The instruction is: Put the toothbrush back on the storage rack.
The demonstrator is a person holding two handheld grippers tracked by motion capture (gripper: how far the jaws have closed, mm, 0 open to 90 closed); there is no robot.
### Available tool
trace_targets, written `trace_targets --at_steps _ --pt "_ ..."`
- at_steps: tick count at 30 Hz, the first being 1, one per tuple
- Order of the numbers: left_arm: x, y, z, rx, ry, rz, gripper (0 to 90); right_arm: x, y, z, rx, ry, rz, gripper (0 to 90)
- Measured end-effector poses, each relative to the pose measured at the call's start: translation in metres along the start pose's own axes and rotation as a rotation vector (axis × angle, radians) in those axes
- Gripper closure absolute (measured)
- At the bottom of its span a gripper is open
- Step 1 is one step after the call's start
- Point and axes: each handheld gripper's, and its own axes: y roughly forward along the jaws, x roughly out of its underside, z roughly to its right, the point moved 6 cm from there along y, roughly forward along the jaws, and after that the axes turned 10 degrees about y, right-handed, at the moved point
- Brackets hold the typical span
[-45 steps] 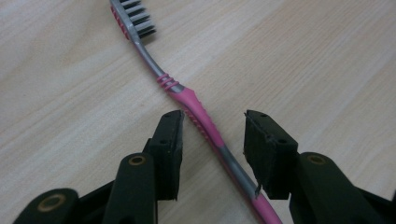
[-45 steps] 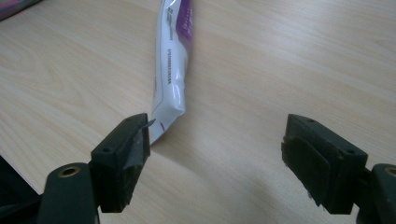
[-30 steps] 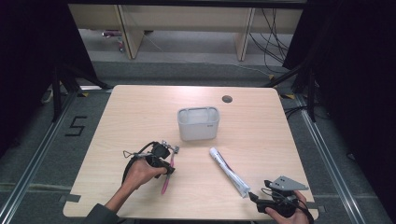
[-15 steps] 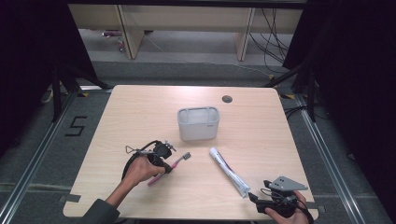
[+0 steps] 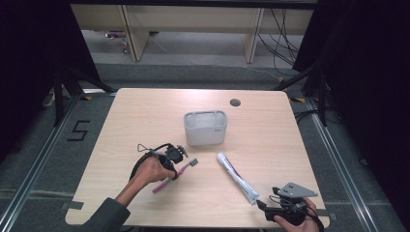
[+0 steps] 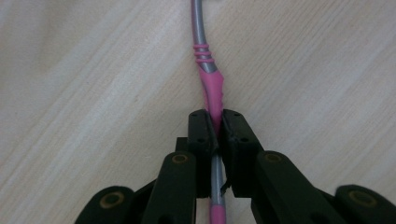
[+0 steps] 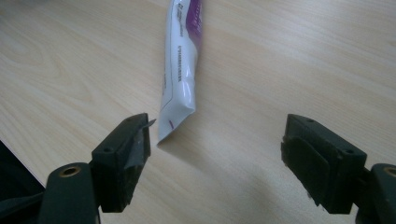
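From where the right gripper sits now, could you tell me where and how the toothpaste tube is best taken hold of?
Probably near its flat crimped tail, the end nearest the right gripper. The toothpaste tube lies flat on the table, pointing at the open jaws, so come in low along its length from the person's edge and close across its width, where it is thin and flat.

I am looking down at a pale wooden table (image 5: 145, 116) standing on grey floor (image 5: 183, 72); dark curtains (image 5: 29, 58) are hanging either side, shelving (image 5: 193, 19) behind.
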Motion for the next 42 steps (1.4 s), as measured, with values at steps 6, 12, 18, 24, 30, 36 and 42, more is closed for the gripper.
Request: trace_targets --at_steps 6,12,18,24,30,36,42 --pt "-0.002 0.000 -0.001 0.009 0.021 -0.051 82.1 0.000 0.000 0.000 -0.002 -0.002 -0.006 24.2" --pt "-0.002 0.000 0.002 0.020 0.037 -0.058 82.3 0.000 0.000 0.000 -0.003 0.003 -0.003 24.1" --pt "-0.004 -0.013 0.003 0.022 0.047 -0.004 82.5 0.000 0.000 -0.001 -0.004 0.019 -0.011 24.2" --pt "-0.006 -0.028 0.000 0.021 0.024 0.099 82.5 0.000 0.000 0.001 -0.005 -0.001 -0.009 24.2" --pt "-0.008 -0.040 0.001 0.014 0.012 0.187 82.5 0.000 0.000 0.000 -0.003 0.017 -0.020 24.2" --pt "-0.013 -0.052 0.002 0.010 -0.022 0.320 82.5 0.000 0.000 0.000 0.001 0.022 -0.018 24.2" --pt "-0.014 -0.065 -0.003 0.007 -0.011 0.401 82.5 0.000 0.000 0.001 0.004 0.024 -0.015 24.2"
